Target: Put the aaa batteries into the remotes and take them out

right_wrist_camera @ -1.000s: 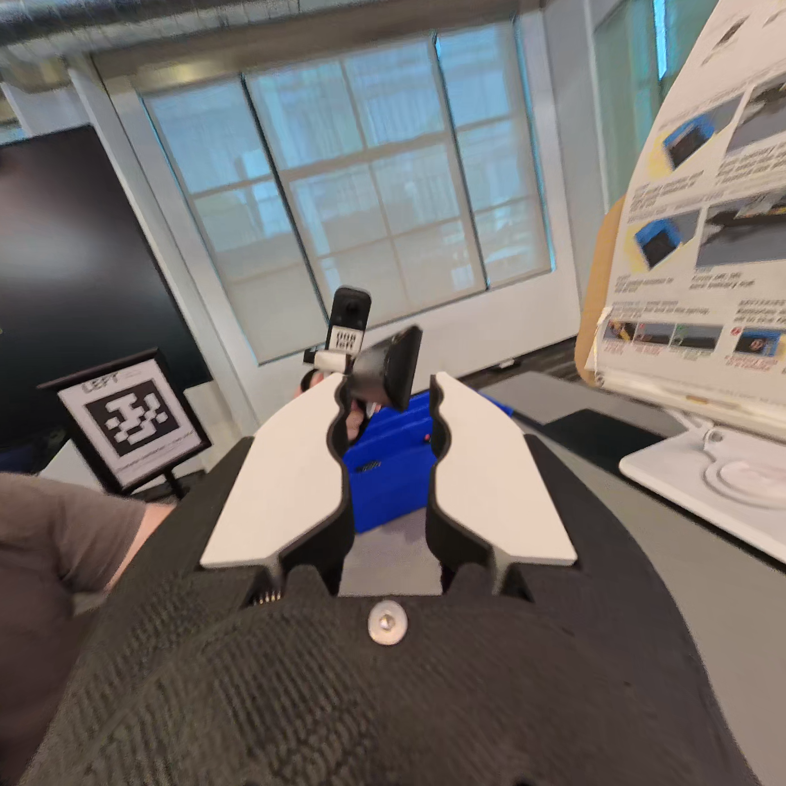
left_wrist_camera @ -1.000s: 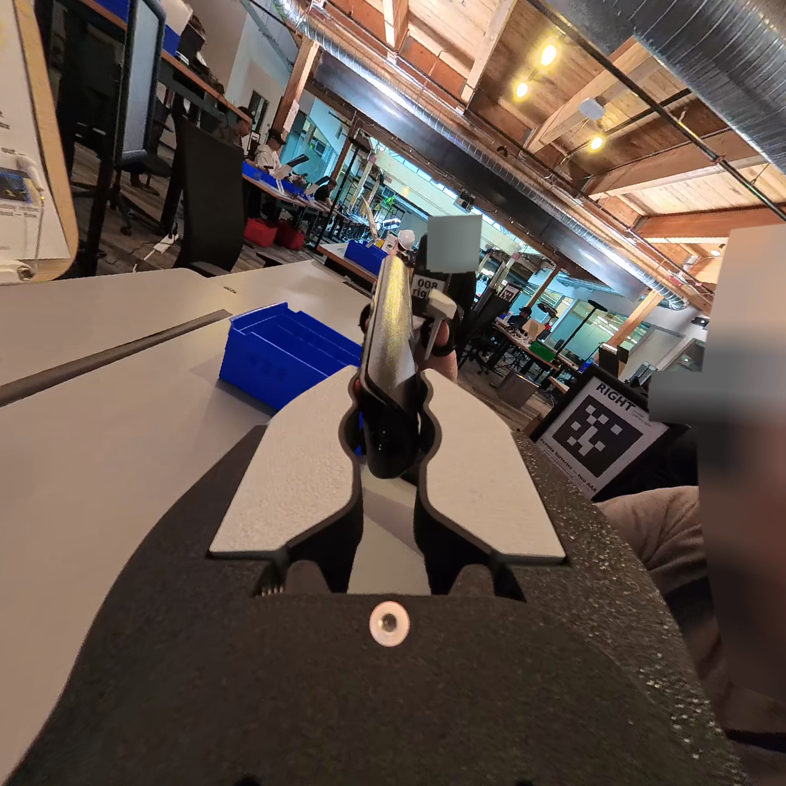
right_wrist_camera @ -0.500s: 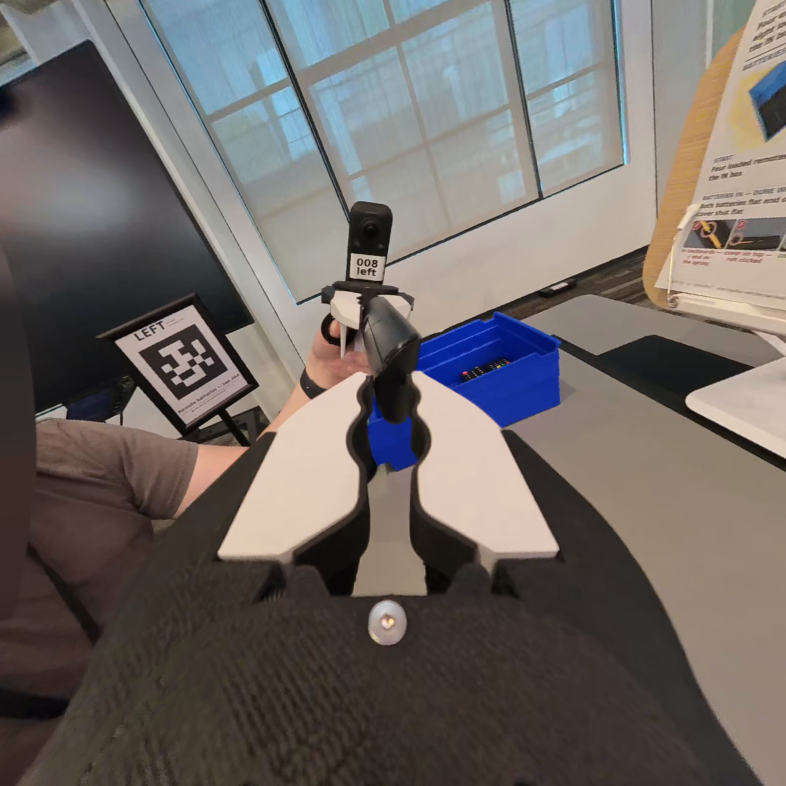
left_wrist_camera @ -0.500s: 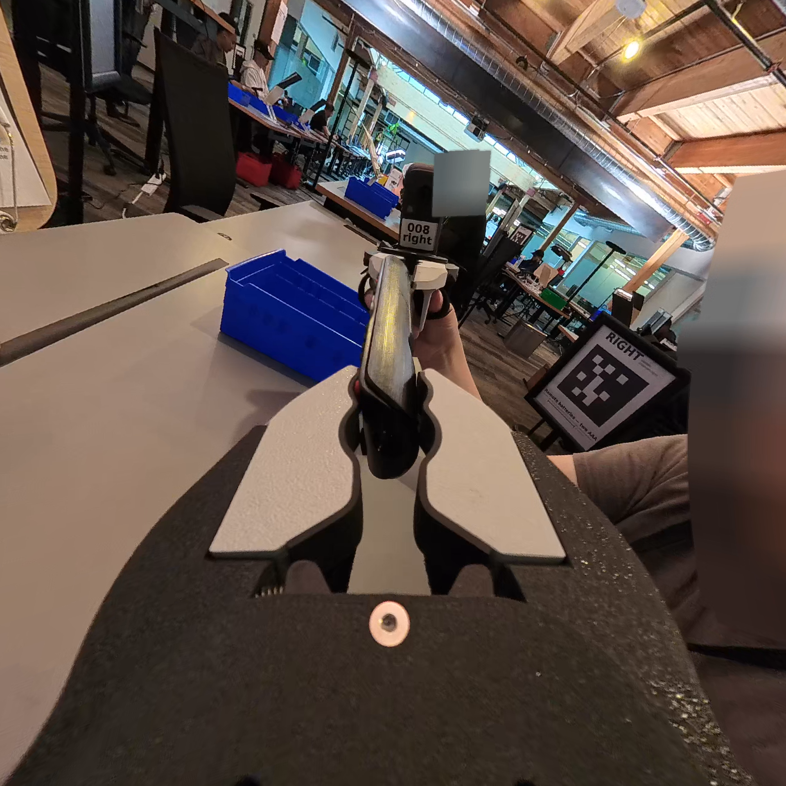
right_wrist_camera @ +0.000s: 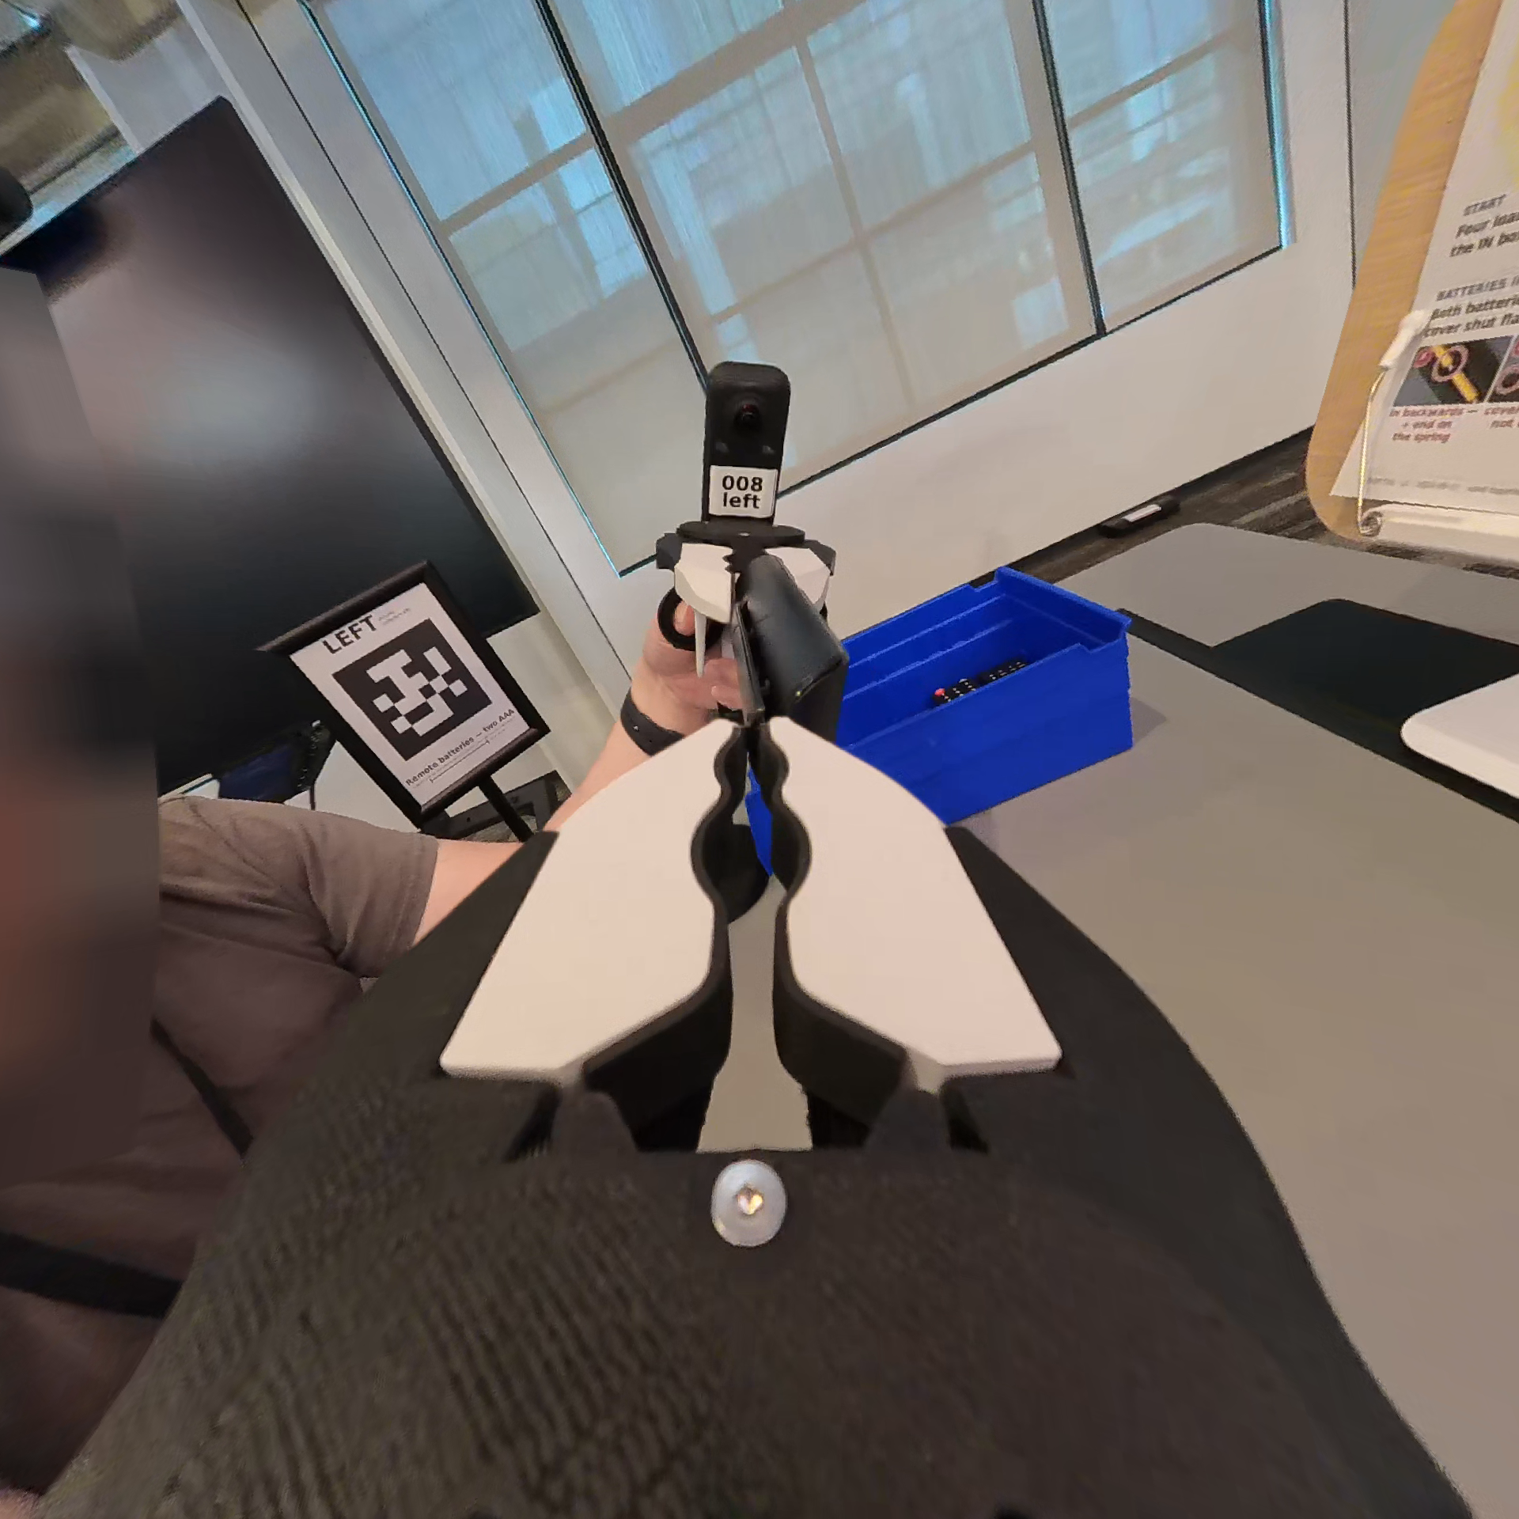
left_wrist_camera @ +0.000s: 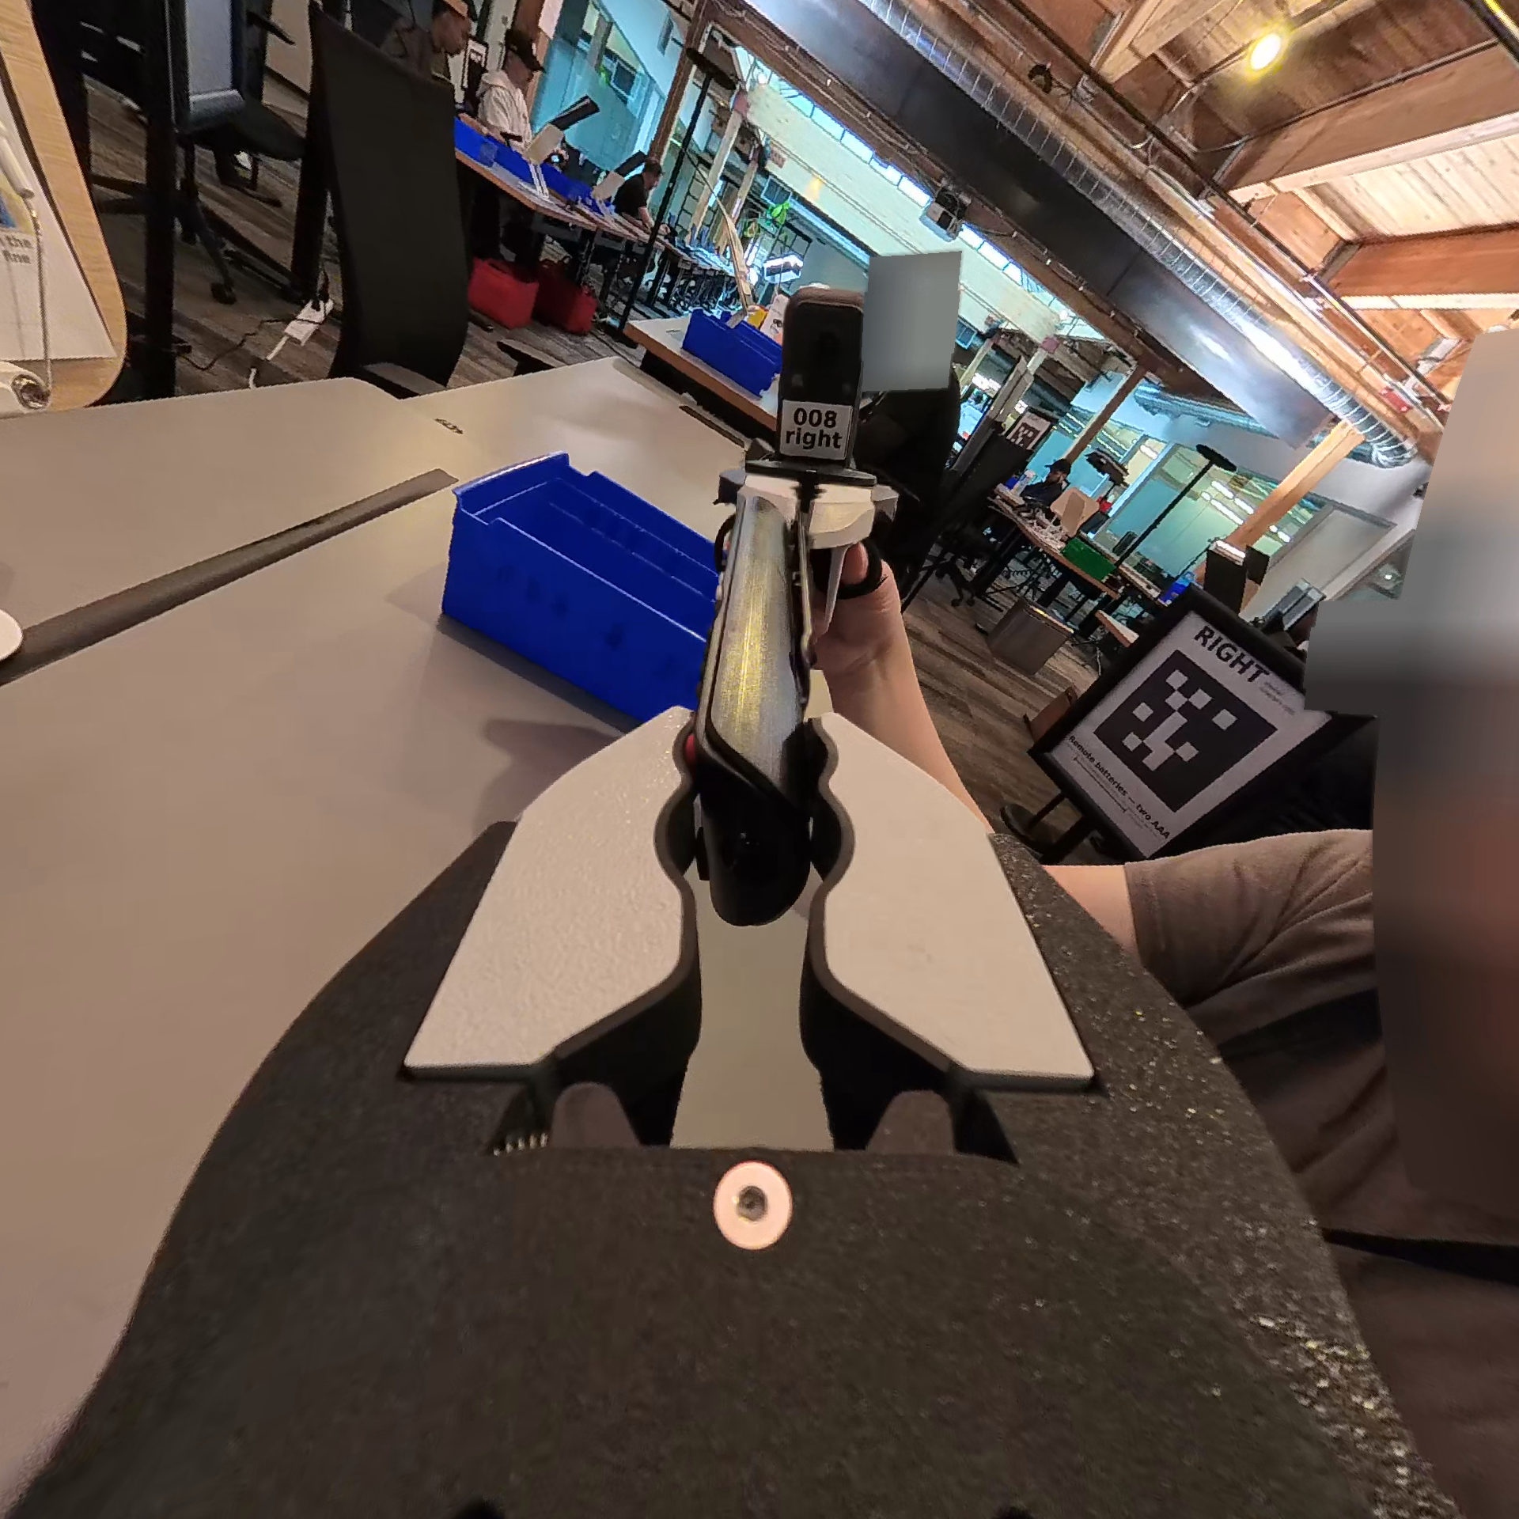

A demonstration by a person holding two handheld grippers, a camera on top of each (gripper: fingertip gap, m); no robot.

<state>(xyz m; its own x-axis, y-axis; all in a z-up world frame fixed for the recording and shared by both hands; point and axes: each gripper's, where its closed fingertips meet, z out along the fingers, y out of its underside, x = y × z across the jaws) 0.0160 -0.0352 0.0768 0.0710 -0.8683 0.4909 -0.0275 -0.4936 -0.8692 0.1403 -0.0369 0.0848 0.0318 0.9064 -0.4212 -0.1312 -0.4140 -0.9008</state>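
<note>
Your left gripper (left_wrist_camera: 752,789) is clamped on the near end of a black remote (left_wrist_camera: 754,682), which stands on edge between the grey fingers (left_wrist_camera: 592,888) and runs away from the camera, held up above the grey table (left_wrist_camera: 205,740). At its far end the remote meets your right gripper (left_wrist_camera: 810,514), seen head-on with its camera mast above it and your right hand (left_wrist_camera: 863,641) on the handle behind. In the right wrist view, your right gripper (right_wrist_camera: 752,744) has its fingers (right_wrist_camera: 888,912) drawn almost together, with only a narrow wavy slit between them; their tips pinch a thin black edge at the remote's (right_wrist_camera: 789,649) lower end. Whether that edge is the battery cover or the body itself cannot be told. Beyond it the left gripper (right_wrist_camera: 744,575) faces the camera, your left hand (right_wrist_camera: 682,674) wrapped around its handle. A blue bin (right_wrist_camera: 986,699) sits on the table just behind the remote; a dark remote with small buttons (right_wrist_camera: 978,681) lies inside it. In the left wrist view the bin (left_wrist_camera: 575,592) shows to the left of the held remote. No batteries can be made out in either view. A framed marker sign (right_wrist_camera: 415,694) stands off the table's edge.
</note>
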